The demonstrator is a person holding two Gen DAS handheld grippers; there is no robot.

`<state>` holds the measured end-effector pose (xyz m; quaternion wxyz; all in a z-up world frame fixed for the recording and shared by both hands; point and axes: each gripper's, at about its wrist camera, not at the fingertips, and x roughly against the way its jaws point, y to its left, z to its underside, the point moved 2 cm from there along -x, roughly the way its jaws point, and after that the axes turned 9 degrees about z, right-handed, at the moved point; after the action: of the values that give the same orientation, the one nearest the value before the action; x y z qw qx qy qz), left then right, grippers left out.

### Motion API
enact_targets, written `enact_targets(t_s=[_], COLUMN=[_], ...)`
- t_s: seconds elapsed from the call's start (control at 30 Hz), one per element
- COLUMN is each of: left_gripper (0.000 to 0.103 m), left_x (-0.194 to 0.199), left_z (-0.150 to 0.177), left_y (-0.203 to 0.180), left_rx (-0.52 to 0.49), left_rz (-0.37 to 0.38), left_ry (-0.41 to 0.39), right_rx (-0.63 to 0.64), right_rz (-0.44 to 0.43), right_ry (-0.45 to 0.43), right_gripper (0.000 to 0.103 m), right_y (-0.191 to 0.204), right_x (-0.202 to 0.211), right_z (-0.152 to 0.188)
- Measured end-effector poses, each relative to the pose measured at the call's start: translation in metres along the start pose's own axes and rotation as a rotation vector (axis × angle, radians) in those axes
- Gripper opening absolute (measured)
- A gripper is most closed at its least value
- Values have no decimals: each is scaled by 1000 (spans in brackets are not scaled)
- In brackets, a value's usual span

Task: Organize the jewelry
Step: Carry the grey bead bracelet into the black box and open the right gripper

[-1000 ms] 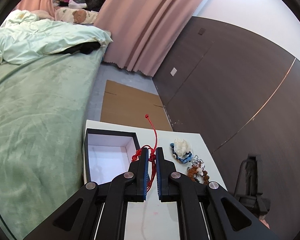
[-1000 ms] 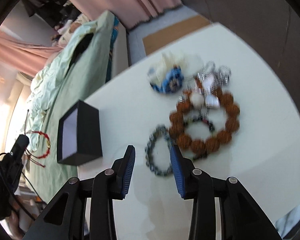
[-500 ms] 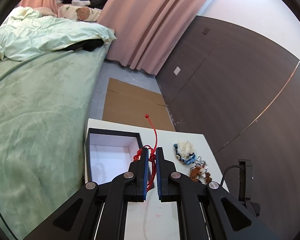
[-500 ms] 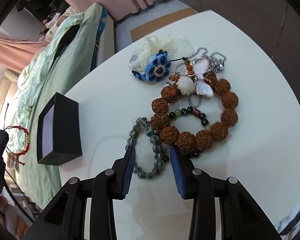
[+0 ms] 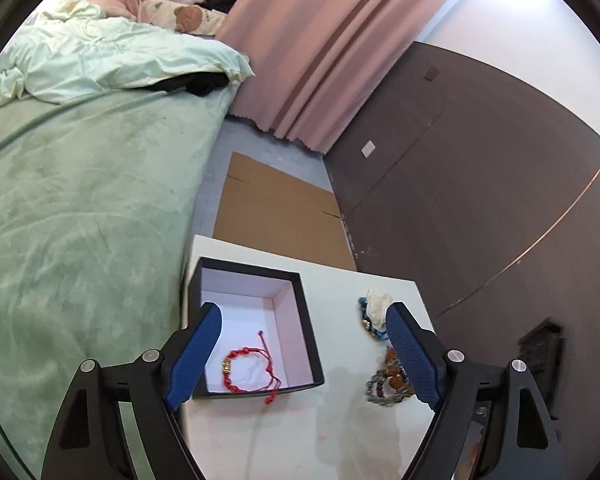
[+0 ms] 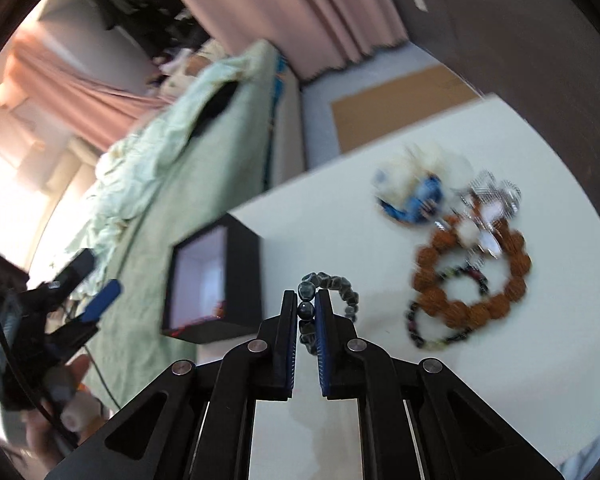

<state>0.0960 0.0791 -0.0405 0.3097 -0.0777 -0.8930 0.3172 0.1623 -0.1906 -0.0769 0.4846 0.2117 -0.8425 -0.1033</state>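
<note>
A red cord bracelet (image 5: 248, 372) lies inside the black box (image 5: 252, 268) with a white lining, on the white table (image 5: 340, 440). My left gripper (image 5: 303, 308) hovers over the box, its jaws opening wide with nothing between them. My right gripper (image 6: 306, 296) is closing hard on one bead of a grey-green bead bracelet (image 6: 340, 284), which arcs above the fingertips, off the table. Right of it lie a brown bead bracelet (image 6: 472, 308), a dark small-bead bracelet (image 6: 420, 336), a silver butterfly piece (image 6: 488, 208) and a blue-and-white flower piece (image 6: 416, 192). The box (image 6: 240, 272) stands left of my right gripper.
A green bed (image 5: 80, 240) runs along the table's left edge. Flat cardboard (image 5: 276, 208) lies on the floor beyond the table. A dark panelled wall (image 5: 480, 180) stands to the right and pink curtains (image 5: 320, 60) hang behind.
My left jaws sprang open and the red bracelet dropped into the box. My right gripper shut on the grey-green bracelet and rose with it.
</note>
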Motion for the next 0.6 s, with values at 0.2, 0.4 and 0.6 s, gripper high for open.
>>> enact_targets(t_s=[0.2, 0.4, 0.6], left_gripper=[85, 85, 85], left_x=[8, 18, 27], left_z=[-7, -14, -20], left_y=[6, 16, 30], left_rx=[24, 43, 80], left_rz=[-13, -35, -48], left_ry=[-21, -47, -74], right_rx=[73, 148, 134], right_rz=[-77, -133, -196], right_ry=[-53, -35, 27], right_gripper=[10, 10, 10], right_y=[45, 93, 105], right_x=[16, 6, -33], right_z=[-23, -33, -25])
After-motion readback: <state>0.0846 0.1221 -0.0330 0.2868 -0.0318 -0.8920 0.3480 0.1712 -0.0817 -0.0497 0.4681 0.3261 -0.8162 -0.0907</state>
